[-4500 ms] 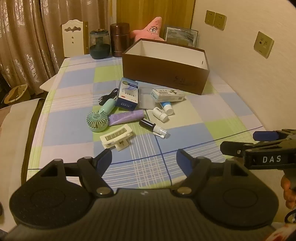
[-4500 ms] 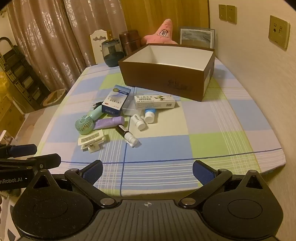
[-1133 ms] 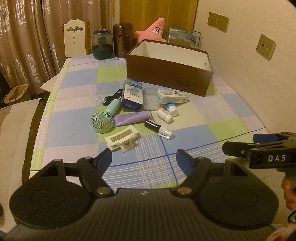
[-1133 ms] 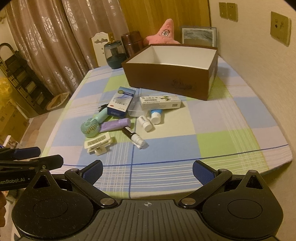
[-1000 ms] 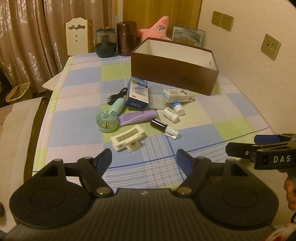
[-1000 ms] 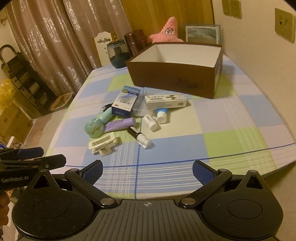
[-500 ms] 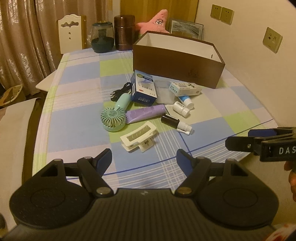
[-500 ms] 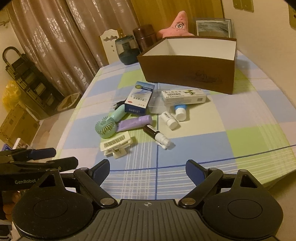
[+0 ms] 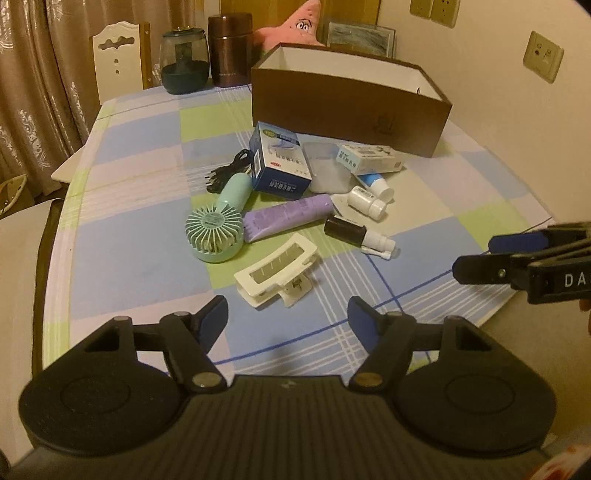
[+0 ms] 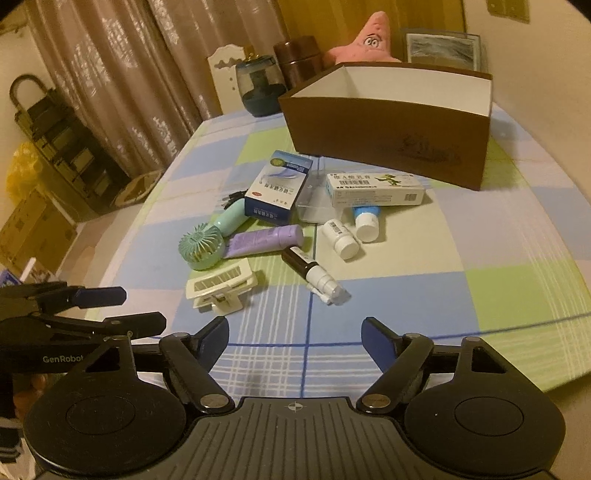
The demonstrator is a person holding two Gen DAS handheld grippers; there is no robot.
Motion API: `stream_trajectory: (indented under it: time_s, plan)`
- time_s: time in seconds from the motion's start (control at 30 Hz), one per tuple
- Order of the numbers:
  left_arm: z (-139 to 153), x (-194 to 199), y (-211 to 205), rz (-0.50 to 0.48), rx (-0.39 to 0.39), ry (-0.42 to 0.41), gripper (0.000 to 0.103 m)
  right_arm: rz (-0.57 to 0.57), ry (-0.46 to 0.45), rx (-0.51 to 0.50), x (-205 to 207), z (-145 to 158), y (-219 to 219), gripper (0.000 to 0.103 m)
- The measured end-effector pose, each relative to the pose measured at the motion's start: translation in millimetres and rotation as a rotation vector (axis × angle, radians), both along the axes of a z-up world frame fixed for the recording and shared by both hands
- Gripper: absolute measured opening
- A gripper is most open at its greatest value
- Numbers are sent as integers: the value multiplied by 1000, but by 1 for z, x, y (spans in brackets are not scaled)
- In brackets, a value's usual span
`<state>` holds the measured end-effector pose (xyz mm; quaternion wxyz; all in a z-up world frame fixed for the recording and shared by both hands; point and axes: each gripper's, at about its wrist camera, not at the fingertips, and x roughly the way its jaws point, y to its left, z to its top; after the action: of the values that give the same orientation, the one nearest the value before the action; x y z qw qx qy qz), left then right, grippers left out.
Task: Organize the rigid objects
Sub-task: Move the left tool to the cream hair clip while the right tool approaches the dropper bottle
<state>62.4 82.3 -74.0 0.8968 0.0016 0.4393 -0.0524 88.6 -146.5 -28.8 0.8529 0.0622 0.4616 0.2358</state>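
A heap of small items lies mid-table before an open brown box point(image 9: 351, 99) point(image 10: 388, 129). Nearest me is a cream hair claw point(image 9: 277, 271) point(image 10: 221, 286), then a mint hand fan point(image 9: 216, 236) point(image 10: 201, 245), a purple tube point(image 9: 288, 216) point(image 10: 264, 240), a dark spray bottle point(image 9: 356, 236) point(image 10: 312, 275), two white bottles point(image 9: 367, 201) point(image 10: 340, 236), a blue carton point(image 9: 279, 164) point(image 10: 279, 194) and a white carton point(image 9: 369, 158) point(image 10: 376, 190). My left gripper point(image 9: 288, 319) hangs just short of the claw, jaws closing, nothing between them. My right gripper point(image 10: 295, 338) is nearer the spray bottle, jaws closing on nothing.
The table wears a blue, green and white checked cloth point(image 9: 129, 240). At its far end stand a dark glass jar point(image 9: 183, 62), a brown canister point(image 9: 229, 48), a pink star plush point(image 9: 295, 22) and a framed picture point(image 9: 360, 33). A white chair back point(image 9: 118, 48) and curtains are left.
Both grippers have come down and forward toward the heap, which now looks larger and closer. The right gripper's jaws have narrowed plainly, the left's slightly. No item has moved.
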Motion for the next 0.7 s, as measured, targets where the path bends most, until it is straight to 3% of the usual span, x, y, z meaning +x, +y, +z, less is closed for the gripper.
stream_trajectory:
  time_s: [0.5, 0.7]
  plan:
    - [-46, 66, -8, -16, 84, 60, 69, 188, 28, -60, 75, -44, 8, 62]
    - [-58, 83, -7, -7, 71, 101, 66, 245, 41, -69, 91, -56, 14, 60]
